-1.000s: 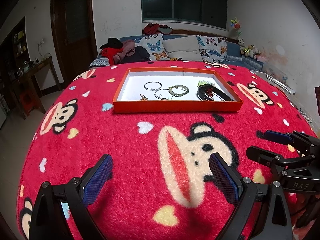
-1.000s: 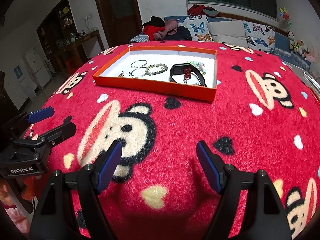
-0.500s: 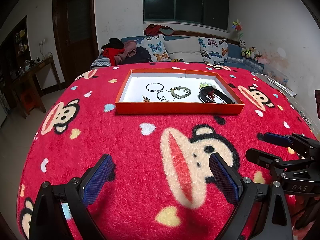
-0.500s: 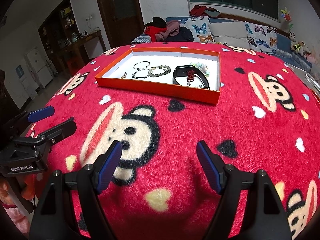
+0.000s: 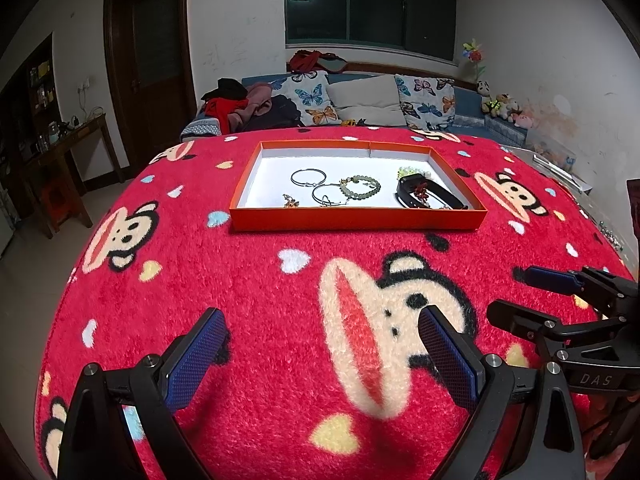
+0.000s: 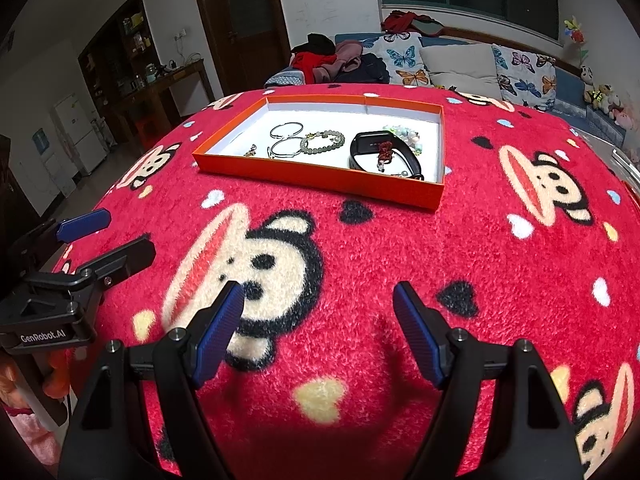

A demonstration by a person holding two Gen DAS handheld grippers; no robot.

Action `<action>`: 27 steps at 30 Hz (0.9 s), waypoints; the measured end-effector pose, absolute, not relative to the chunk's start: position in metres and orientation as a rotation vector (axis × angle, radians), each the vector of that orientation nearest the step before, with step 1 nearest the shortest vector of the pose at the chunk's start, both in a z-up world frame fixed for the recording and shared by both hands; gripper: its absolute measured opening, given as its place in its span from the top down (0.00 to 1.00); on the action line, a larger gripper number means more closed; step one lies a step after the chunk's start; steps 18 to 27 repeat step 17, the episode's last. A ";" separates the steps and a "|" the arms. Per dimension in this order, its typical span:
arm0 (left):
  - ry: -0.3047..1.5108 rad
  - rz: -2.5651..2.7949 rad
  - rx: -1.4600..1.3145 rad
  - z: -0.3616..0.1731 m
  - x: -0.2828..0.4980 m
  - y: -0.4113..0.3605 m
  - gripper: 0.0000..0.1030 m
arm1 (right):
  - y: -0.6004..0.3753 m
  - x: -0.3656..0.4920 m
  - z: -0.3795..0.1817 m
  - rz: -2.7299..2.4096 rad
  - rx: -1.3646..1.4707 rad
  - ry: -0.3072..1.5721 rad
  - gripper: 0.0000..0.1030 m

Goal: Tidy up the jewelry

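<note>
Orange tray (image 5: 356,219): shallow box with a white floor, lying flat on the far half of the table, well apart from both grippers.
Silver hoops (image 5: 308,177): two thin rings on the tray's left-middle floor, one nearer than the other, edges close together.
Green bead bracelet (image 5: 360,186): just right of the hoops, on the tray floor.
Black band (image 5: 430,196): at the tray's right end, with a small red charm (image 6: 385,151) lying on it.
Pale bead string (image 6: 404,133): behind the black band, near the tray's far right corner.
Small gold piece (image 5: 291,201): by the tray's near wall, left of the hoops; too small to name.
Red blanket (image 5: 248,280): fleecy, printed with monkey faces and hearts, covering the whole table.
Left gripper (image 5: 320,348): jaws spread wide, nothing between them, poised over the blanket's near part.
Right gripper (image 6: 318,322): jaws likewise spread and bare, beside the left one.
Sofa (image 5: 372,100): behind the table, with butterfly cushions and a heap of clothes.
</note>
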State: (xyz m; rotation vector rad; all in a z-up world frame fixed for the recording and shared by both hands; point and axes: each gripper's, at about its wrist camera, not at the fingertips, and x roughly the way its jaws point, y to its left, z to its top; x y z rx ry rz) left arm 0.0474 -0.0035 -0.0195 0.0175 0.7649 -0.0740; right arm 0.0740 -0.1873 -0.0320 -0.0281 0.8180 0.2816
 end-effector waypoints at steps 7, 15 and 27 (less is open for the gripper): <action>0.762 -0.079 0.022 -0.017 0.048 -0.006 0.00 | -0.186 0.074 -0.033 0.285 -0.027 0.820 0.25; 0.761 -0.082 0.018 -0.016 0.048 -0.006 0.00 | -0.186 0.073 -0.033 0.286 -0.022 0.821 0.25; 0.763 -0.084 0.017 -0.016 0.048 -0.006 0.00 | -0.186 0.073 -0.034 0.285 -0.021 0.822 0.25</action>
